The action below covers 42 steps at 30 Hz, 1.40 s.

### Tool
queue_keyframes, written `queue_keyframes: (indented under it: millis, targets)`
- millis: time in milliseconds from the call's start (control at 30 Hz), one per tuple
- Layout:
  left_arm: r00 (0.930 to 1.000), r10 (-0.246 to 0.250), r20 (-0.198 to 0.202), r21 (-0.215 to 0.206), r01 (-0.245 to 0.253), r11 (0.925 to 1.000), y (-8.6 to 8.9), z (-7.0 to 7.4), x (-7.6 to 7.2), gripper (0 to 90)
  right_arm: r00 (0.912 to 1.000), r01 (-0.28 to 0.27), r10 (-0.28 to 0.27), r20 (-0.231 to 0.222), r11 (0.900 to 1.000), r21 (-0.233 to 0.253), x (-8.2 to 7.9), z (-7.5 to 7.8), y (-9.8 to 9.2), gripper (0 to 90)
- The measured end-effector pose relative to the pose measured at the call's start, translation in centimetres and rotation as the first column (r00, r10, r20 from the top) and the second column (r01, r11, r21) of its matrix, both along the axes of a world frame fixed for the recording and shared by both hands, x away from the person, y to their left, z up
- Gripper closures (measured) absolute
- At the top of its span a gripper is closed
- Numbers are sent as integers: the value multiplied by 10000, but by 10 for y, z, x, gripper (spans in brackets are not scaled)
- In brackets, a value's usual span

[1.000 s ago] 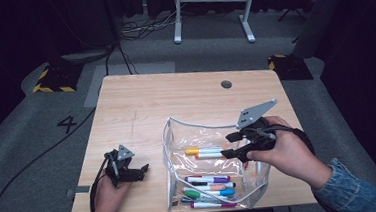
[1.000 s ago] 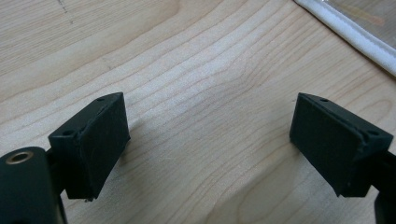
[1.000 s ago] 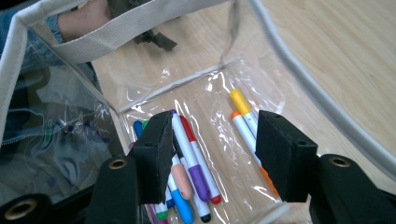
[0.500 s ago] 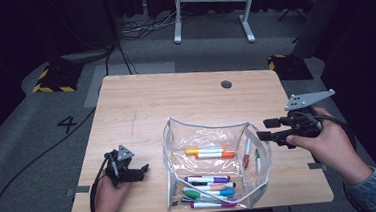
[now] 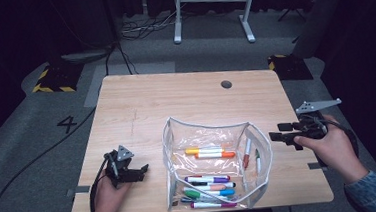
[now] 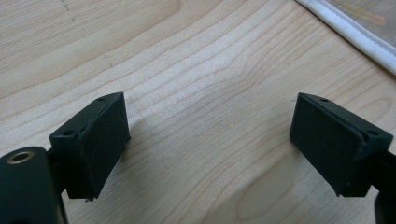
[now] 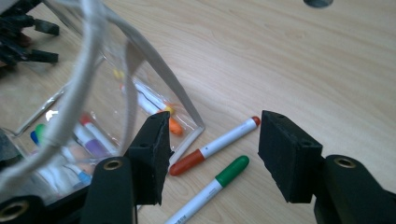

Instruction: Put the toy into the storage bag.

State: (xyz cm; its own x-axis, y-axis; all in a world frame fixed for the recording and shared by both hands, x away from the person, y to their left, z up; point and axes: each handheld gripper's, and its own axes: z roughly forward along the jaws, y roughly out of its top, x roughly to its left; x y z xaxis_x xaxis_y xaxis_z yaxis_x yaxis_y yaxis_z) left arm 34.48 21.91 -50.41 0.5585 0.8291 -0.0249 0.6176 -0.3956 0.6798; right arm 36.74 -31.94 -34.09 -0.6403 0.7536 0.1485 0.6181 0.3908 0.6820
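Over the last second the right claw (image 5: 281,132) has backed out from above the clear pouch (image 5: 215,166) and now hangs off the pouch's right side, over the bare bench (image 5: 141,104) near its right edge. Its jaws are spread with nothing between them. In the right gripper view two markers lie loose on the wood just outside the pouch wall: a white one with red-orange ends (image 7: 212,145) and a green-capped one (image 7: 211,189), side by side and close but apart. In the high view these same two appear to sit at the pouch's right end, seen through the plastic.

The left claw (image 5: 139,170) rests low at the bench's near left, jaws also wide apart and empty, with only wood grain and a strip of the pouch's white hem (image 6: 348,35) ahead of it.

Several more markers, orange, purple, blue, green and pink, lie flat inside the pouch.

The risks, as I judge them: the loose markers are round and lie on smooth wood, so a claw closing off-centre could roll one away or nudge it into its neighbour. Going for one may catch both. The pouch wall stands soft and curved, with nothing holding it, so a claw brushing the rim could fold it or drag the pouch sideways.
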Motion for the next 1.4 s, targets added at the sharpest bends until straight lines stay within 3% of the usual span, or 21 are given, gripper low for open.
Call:
queue_keyframes:
  millis: [367,700,900,1100,1233,1400]
  targets:
    - [10000,0,-3,-2,0,10000,0,0,0,120,9932,203,-256,-1136,9987,-478,1,-75,-2,435]
    - [10000,8,13,-20,-8,10000,0,0,0,120,9839,75,-253,-1771,9949,-1005,-2,-124,13,438]
    - [10000,8,15,-16,-8,10000,0,0,0,120,9826,54,-329,-1826,9888,-1491,0,-132,16,539]
    - [10000,5,15,-17,-5,10000,0,0,0,120,9832,349,-759,-1658,9708,-2375,6,-129,7,758]
    - [10000,-1,-2,-9,1,10000,0,0,0,120,9777,648,-1064,-1812,9730,-2214,8,-129,2,766]
    - [10000,7,14,-23,-7,10000,0,0,0,120,9766,613,-987,-1909,9794,-1926,6,-126,-1,767]
